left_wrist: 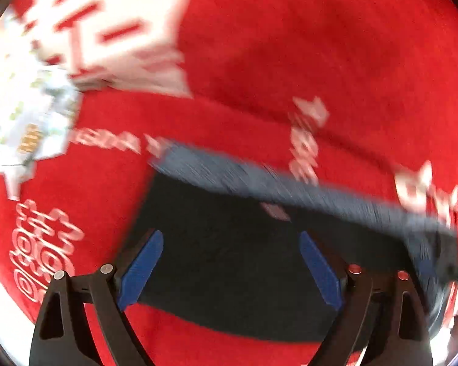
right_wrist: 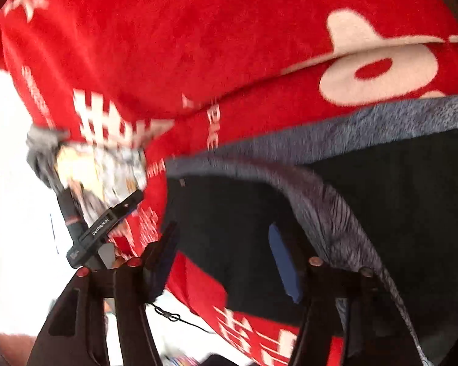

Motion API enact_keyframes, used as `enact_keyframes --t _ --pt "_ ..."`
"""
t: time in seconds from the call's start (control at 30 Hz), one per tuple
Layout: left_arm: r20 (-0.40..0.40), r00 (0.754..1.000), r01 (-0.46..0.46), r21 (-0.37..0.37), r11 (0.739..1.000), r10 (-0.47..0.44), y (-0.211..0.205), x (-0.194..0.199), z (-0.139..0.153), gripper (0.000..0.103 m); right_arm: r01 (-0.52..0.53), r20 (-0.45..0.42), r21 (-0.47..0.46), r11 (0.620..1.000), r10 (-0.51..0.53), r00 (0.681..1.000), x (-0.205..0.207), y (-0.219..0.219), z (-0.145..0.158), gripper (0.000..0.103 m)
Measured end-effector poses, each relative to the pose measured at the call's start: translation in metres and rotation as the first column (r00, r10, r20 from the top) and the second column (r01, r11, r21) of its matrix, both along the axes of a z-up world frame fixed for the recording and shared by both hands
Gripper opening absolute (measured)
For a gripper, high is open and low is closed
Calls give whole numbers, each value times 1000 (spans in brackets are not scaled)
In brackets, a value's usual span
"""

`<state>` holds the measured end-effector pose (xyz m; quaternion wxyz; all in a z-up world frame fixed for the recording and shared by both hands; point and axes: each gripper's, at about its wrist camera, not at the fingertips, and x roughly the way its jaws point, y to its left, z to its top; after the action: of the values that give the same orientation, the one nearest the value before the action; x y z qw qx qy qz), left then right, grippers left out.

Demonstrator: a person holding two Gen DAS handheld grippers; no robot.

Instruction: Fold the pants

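Pants part-folded, both tools let go

Pants (left_wrist: 229, 262) lie dark and flat on the red blanket (left_wrist: 290, 45), grey waistband (left_wrist: 290, 183) along their far edge. They look already doubled into a compact block, though blur hides the layers. Left tool (left_wrist: 231, 270) stands wide above the cloth, gripping nothing. Right tool (right_wrist: 226, 262) is partly spread, pads clear of the fabric beneath. Likely left: one more fold and smoothing, judging by the loose waistband curl
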<state>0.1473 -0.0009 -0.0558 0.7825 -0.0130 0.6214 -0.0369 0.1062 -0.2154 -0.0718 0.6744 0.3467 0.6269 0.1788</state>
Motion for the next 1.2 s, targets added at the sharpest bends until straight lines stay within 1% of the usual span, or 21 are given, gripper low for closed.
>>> enact_keyframes --t 0.07,0.1,0.13,0.17,0.23,0.27,0.33,0.37,0.4,0.5,0.53,0.57,0.63,0.7,0.77,0.83,0.87,0.97,1.1,1.17,1.2 --pt "-52 998 29 -1 1000 -29 -26 -14 -15 92 -54 -55 -91 994 49 997 1 4 -21 61" --pt "-89 995 39 -8 999 -40 -42 -23 -26 92 -61 -76 -126 990 51 996 1 2 -29 55" --pt "-107 993 46 -9 999 -46 -51 -28 -27 92 -53 -102 -149 987 38 994 1 -5 -39 45" --pt "-115 991 65 -17 998 -67 -64 -37 -27 92 -3 -117 -112 994 -10 993 -2 -18 -41 37" --pt "-96 989 112 -15 994 -113 -78 -49 -17 92 88 -94 -26 996 -90 992 -11 -40 -30 38" --pt "-88 985 150 -16 989 -150 -87 -55 -11 92 113 -63 -3 994 -113 992 -20 -52 -17 43" --pt "-79 971 224 -28 974 -226 -104 -68 2 92 135 -14 -15 991 -135 991 -41 -73 3 56" --pt "-79 961 260 -46 964 -263 -115 -75 9 92 163 4 -53 985 -163 987 -59 -90 15 63" --pt "-82 951 292 -72 954 -297 -126 -80 14 92 195 6 -74 978 -195 981 -76 -104 22 64" --pt "-94 915 374 -162 913 -391 -167 -96 22 92 329 -27 -78 941 -331 943 -130 -144 30 64" --pt "-99 903 394 -190 899 -417 -181 -99 23 92 394 -47 -99 914 -400 915 -162 -160 32 64" --pt "-104 887 417 -244 876 -451 -201 -105 23 92 432 -60 -122 894 -441 896 -184 -171 32 64" --pt "-108 868 433 -318 844 -485 -229 -115 19 92 501 -94 -174 848 -520 849 -237 -191 26 64" --pt "-104 853 452 -345 823 -512 -253 -125 16 92 559 -114 -202 804 -586 802 -279 -198 23 64" --pt "-107 845 459 -357 814 -523 -274 -136 13 92 636 -137 -219 740 -669 731 -331 -207 17 64" --pt "-111 839 463 -369 806 -533 -283 -147 12 92 675 -149 -215 706 -707 692 -363 -213 10 64" --pt "-110 832 474 -367 801 -543 -288 -153 11 92 681 -149 -226 696 -716 682 -377 -215 6 64" --pt "-107 813 514 -331 792 -572 -301 -167 7 92 681 -152 -226 696 -716 682 -395 -215 -7 64" --pt "-123 800 525 -330 785 -587 -306 -174 -3 92 681 -165 -211 701 -713 682 -402 -218 -23 64" --pt "-140 796 520 -339 784 -588 -312 -175 -10 92 694 -172 -177 697 -717 676 -405 -224 -26 63" --pt "-145 796 512 -355 782 -587 -316 -177 -11 92 708 -190 -127 695 -717 670 -406 -229 -30 54"
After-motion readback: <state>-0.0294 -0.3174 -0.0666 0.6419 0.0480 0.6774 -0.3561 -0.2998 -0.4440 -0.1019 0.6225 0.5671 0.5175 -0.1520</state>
